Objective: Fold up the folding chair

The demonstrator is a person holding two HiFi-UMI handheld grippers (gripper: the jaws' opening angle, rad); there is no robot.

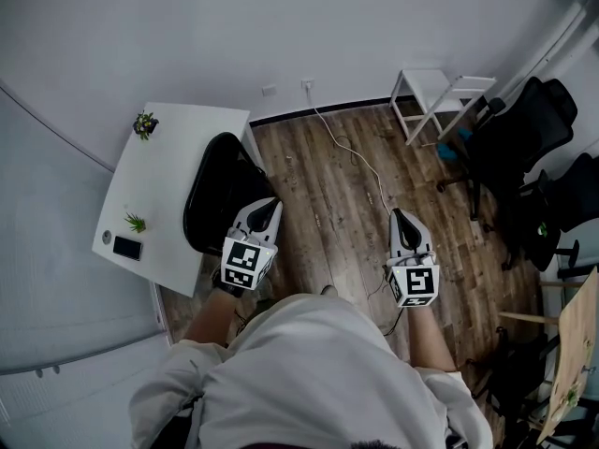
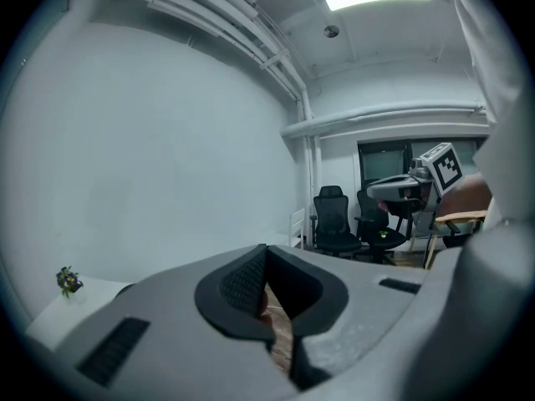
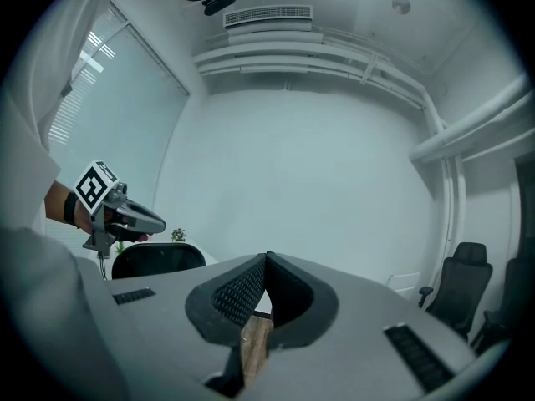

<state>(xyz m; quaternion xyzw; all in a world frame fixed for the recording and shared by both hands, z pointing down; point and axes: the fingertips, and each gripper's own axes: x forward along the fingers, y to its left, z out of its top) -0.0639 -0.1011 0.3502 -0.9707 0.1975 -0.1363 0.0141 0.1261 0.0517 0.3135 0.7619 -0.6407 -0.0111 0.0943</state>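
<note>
Left gripper (image 1: 272, 204) and right gripper (image 1: 401, 216) are hovering, jaws together, empty; probably worth opening both nearing the folding chair (image 1: 440, 96) at the floor's (image 1: 323, 190) far edge.

Small plain office rm: black swivel chairs (image 1: 524, 129), white worktop (image 1: 178, 162) w/ small potted plants (image 1: 144, 123), wood-plank floor (image 1: 328, 204), bare white walls (image 1: 281, 26).
</note>
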